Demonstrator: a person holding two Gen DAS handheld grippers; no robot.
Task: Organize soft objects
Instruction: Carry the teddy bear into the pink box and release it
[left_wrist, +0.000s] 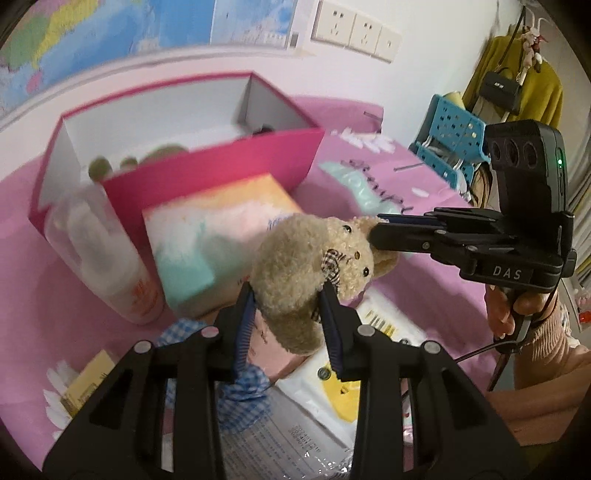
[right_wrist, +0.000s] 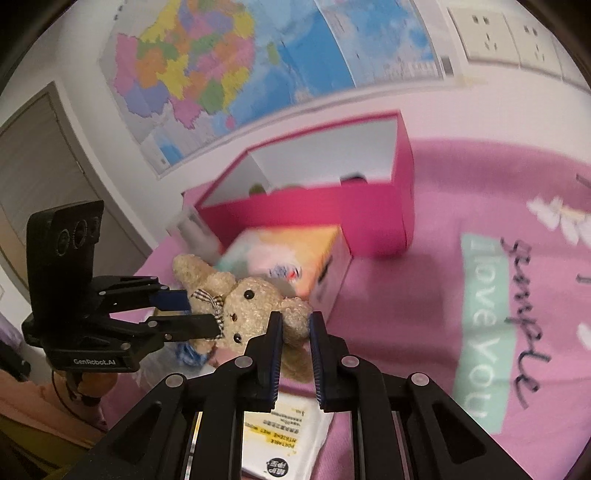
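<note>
Held up above the pink bedspread (right_wrist: 424, 314), clear of the clutter beneath: a tan teddy bear (left_wrist: 310, 273) with a checked bow, gripped from two sides at once. Left gripper (left_wrist: 288, 291) clamped around the body, one pad on each flank; right gripper (left_wrist: 376, 230) pinched onto an ear, seen coming in from the right in the left wrist view. Same bear (right_wrist: 236, 306) in the right wrist view, lying sideways, the ear lodged between the right gripper (right_wrist: 295, 321) pads, the left gripper (right_wrist: 199, 306) closed on the neck by the bow. Behind, against the wall: an open pink box (left_wrist: 207, 173) with white inner walls, holding a few blurred greenish-brown lumps at the left end and something dark in the far corner, too smeared to name. Just in front of that box, touching or nearly so, a closed pastel tissue box (left_wrist: 221, 236). Beside it on the left, a clear plastic bottle (left_wrist: 99, 258) leaning against the pink box. Lower down, blue checked cloth (left_wrist: 240, 391) and a white packet with yellow print (left_wrist: 340, 387).
</note>
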